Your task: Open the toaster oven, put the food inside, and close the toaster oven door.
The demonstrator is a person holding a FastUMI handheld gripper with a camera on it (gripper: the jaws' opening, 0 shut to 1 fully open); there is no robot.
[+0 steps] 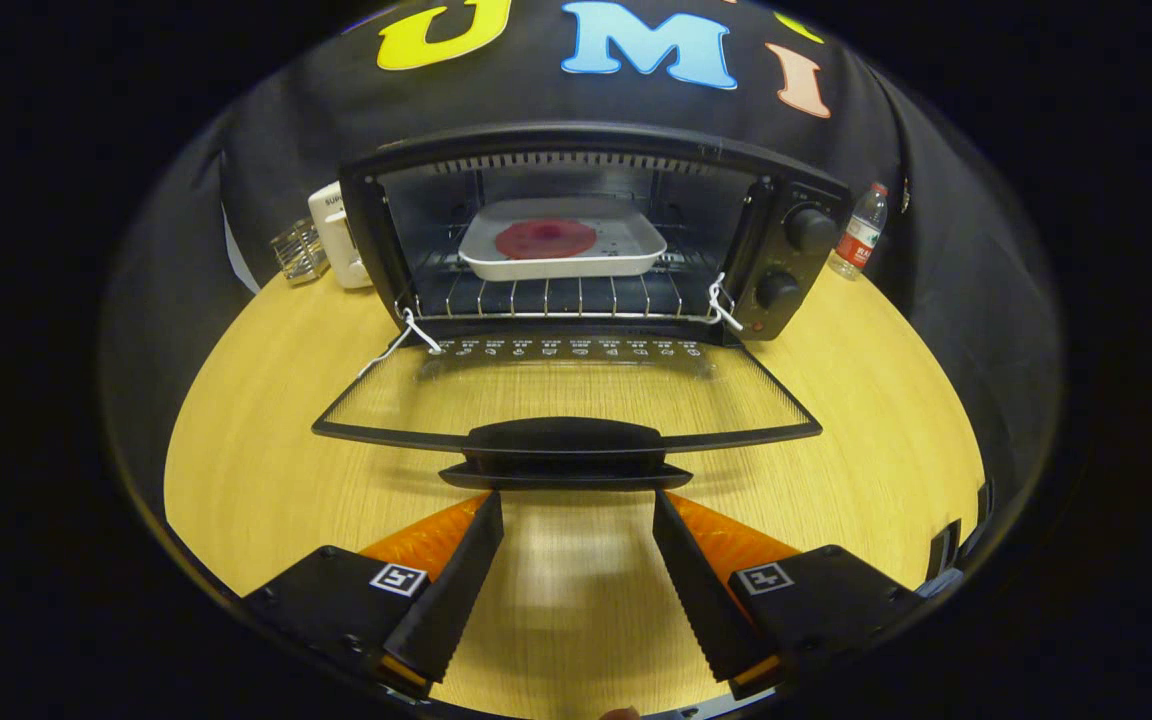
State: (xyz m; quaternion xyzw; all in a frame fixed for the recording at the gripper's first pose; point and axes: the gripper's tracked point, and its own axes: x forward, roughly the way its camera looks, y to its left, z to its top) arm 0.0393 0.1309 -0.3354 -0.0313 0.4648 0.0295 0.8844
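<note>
A black toaster oven [796, 200] stands on a round wooden table [266, 450] with its glass door [566, 395] folded down flat toward me. Inside, on the wire rack [546, 296], rests a white tray [626, 258] holding a flat round red piece of food [545, 239]. The door's black handle [564, 440] lies just ahead of my fingertips. My gripper [576, 502] is open, its two fingers spread wide just short of the handle, with nothing between them but bare table.
A white appliance [334, 235] and a small wire rack [298, 250] stand left of the oven. A plastic water bottle [861, 230] stands to its right. Two control knobs [808, 229] sit on the oven's right panel. Black cloth closes in the table behind.
</note>
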